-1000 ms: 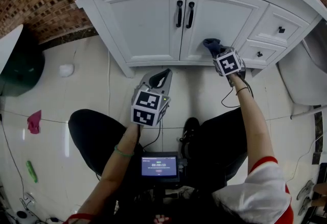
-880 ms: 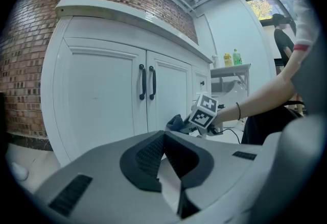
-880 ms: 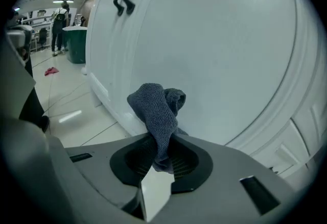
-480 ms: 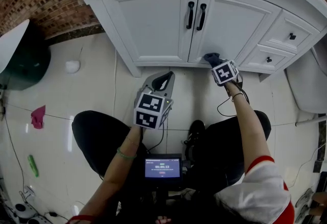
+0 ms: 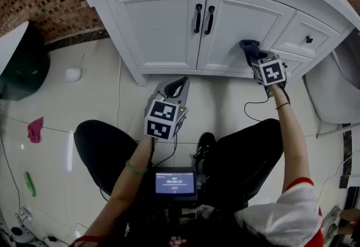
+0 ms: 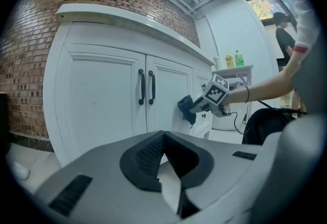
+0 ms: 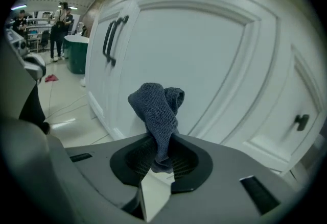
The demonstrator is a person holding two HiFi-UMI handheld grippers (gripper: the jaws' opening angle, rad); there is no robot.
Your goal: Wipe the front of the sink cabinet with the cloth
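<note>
1. Wiping looks to be underway. The right gripper (image 5: 255,59) has its jaws pinched on a bunched-up dark blue-grey terry cloth (image 5: 249,48), and the right gripper view shows the wad sticking up out of the claw.
2. I'm using the pair of black bar handles (image 5: 203,18) in the middle of the white panelled sink cabinet (image 5: 157,21) as my landmark. The cloth sits right of the handles and lower down, at the bottom outer corner of the right-hand door (image 5: 242,23). From the left gripper's side it looks pressed onto the panel, but I can't swear it's touching.
3. The left gripper (image 5: 176,87) hangs well below the handles, off the cabinet and out over the pale tiled floor (image 5: 101,99). Its jaws are pressed together with nothing between them, so it's just along for the ride.
4. Progress is honestly hard to call. There are no streaks, wet marks or dirt on the white paint, so nothing shows which parts are done.
5. My guess from where the cloth is:
   - the door right of the handles is being worked on now
   - the door left of them has no gripper near it
   - the small drawers with black knobs (image 5: 307,39), further right of the handles, probably need a pass too
6. So I'd put it mid-task, with a fair bit of the cabinet front left.
</note>
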